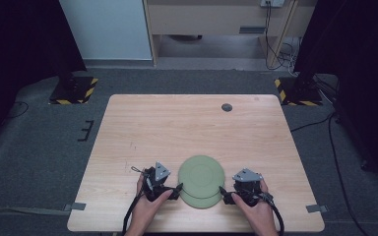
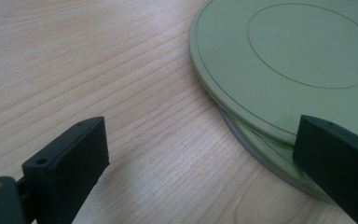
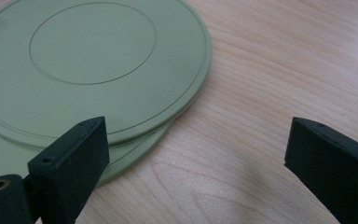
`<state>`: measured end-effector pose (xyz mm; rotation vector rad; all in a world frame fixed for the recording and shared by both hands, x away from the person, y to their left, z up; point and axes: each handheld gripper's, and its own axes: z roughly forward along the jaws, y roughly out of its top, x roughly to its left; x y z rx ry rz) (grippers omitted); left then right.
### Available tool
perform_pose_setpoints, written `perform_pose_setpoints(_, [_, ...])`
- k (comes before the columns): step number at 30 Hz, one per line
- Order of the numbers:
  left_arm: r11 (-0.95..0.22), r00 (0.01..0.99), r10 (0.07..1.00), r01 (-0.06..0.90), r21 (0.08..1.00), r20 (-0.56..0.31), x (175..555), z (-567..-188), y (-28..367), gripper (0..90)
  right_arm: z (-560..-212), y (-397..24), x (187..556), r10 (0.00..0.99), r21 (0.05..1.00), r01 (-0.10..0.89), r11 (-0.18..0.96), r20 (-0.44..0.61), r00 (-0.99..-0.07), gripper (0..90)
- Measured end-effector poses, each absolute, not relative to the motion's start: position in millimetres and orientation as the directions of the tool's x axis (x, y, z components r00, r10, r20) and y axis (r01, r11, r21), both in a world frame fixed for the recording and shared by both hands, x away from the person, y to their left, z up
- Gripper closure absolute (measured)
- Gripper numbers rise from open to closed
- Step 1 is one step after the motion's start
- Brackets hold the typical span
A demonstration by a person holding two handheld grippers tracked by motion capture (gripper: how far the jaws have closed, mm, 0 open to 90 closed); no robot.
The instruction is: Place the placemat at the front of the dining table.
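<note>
left gripper (image 1: 177,189): gaping wide, holding nothing | right gripper (image 1: 222,192): gaping wide, holding nothing | both flanking stacked green plates (image 1: 202,177) on table (image 1: 142,128)

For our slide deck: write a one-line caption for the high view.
Two open grippers, left and right, flank stacked green plates on a wooden table.

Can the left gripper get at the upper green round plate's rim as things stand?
Probably yes. The left gripper is open beside the stack, one jaw already over the rim of the upper green round plate, which sits offset on the lower green plate; nothing lies between.
</note>
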<state>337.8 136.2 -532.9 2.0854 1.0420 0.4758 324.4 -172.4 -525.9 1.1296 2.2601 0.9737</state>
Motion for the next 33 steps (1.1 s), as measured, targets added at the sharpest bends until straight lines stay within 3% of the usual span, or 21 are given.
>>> perform_pose_setpoints(16, [-0.379,0.583,0.812,0.537,0.754,-0.007,344,-533,136,0.1,-528,-166,330,0.827,0.742,0.520,0.423,-0.080,-0.557,1.7])
perform_pose_setpoints(33, [-0.381,0.597,0.803,0.521,0.764,-0.007,343,-529,137,2.7,-526,-164,329,0.817,0.744,0.516,0.424,-0.070,-0.572,5.3])
